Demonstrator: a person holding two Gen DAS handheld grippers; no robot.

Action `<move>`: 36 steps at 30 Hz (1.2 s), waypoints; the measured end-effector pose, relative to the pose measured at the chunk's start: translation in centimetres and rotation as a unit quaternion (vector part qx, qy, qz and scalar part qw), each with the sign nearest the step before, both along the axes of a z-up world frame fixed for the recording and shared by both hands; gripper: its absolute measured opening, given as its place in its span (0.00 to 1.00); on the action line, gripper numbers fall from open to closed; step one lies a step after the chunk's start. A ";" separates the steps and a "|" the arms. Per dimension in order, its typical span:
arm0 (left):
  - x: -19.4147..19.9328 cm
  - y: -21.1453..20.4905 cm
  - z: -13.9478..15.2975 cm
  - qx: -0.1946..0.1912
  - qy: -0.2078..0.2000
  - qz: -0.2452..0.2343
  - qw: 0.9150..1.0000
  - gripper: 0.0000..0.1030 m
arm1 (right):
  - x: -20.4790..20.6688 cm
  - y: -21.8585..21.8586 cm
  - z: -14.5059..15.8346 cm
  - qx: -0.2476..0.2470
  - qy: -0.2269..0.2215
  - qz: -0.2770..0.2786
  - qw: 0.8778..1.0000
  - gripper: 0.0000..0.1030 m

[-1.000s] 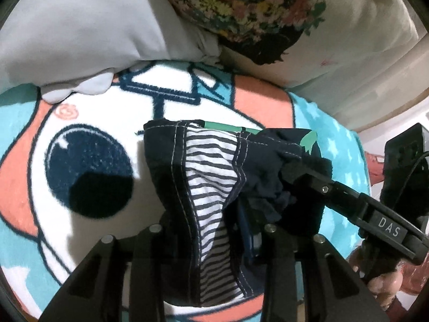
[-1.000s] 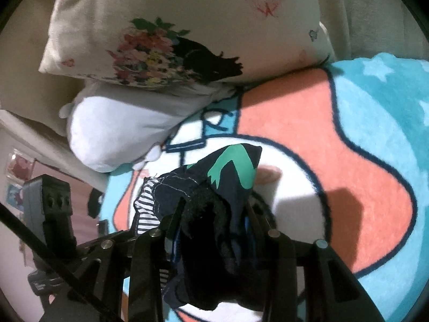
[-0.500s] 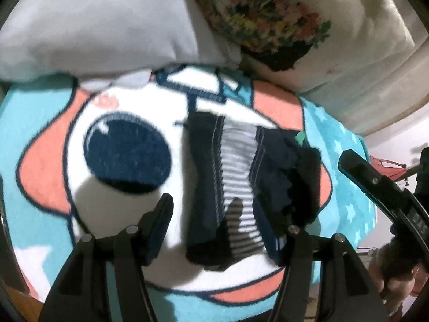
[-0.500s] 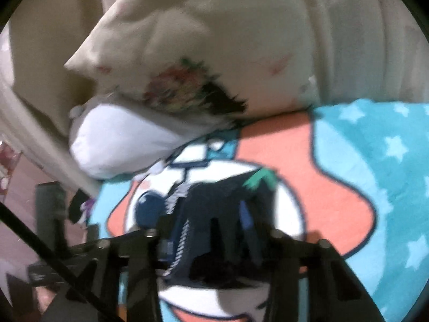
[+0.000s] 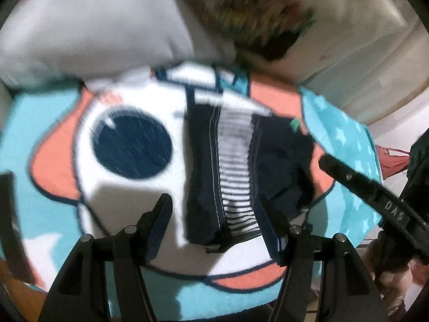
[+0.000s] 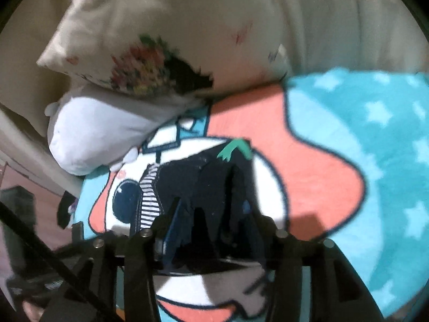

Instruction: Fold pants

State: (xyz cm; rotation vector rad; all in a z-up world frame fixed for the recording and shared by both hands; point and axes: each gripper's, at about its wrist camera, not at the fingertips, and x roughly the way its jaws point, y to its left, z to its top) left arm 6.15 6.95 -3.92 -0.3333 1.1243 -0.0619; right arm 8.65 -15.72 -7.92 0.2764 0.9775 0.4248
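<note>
The dark navy pants [image 5: 273, 161], folded into a small bundle with a black-and-white striped panel [image 5: 236, 171] and a green patch, lie on the cartoon blanket [image 5: 48, 123]. My left gripper [image 5: 214, 214] is open just above the bundle's near end, holding nothing. The pants also show in the right wrist view [image 6: 211, 185]. My right gripper [image 6: 211, 214] is open above their near edge, and its finger [image 5: 356, 185] shows at the right of the left wrist view.
A white pillow [image 5: 88, 26] and a floral cream pillow [image 6: 166, 37] lie at the far end of the blanket. The blanket's star-patterned teal part [image 6: 375, 139] spreads to the right. The bed edge and floor [image 5: 396, 123] lie at the right.
Both grippers opened and let go of the pants, then pulled back and up. The bundle now lies flat on the blanket.
</note>
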 end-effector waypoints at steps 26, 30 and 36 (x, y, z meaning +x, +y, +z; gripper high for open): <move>-9.3 2.1 12.0 0.196 -0.255 0.094 0.942 1.00 | -10.1 5.5 4.6 -0.060 -0.092 0.016 0.994 0.69; -8.6 2.2 8.4 0.177 -0.182 0.086 0.963 1.00 | -10.2 5.5 3.5 -0.073 -0.073 0.013 0.995 0.69; -8.7 1.3 6.2 0.161 -0.143 0.065 0.974 1.00 | -10.5 4.9 2.5 -0.092 -0.059 0.001 0.994 0.70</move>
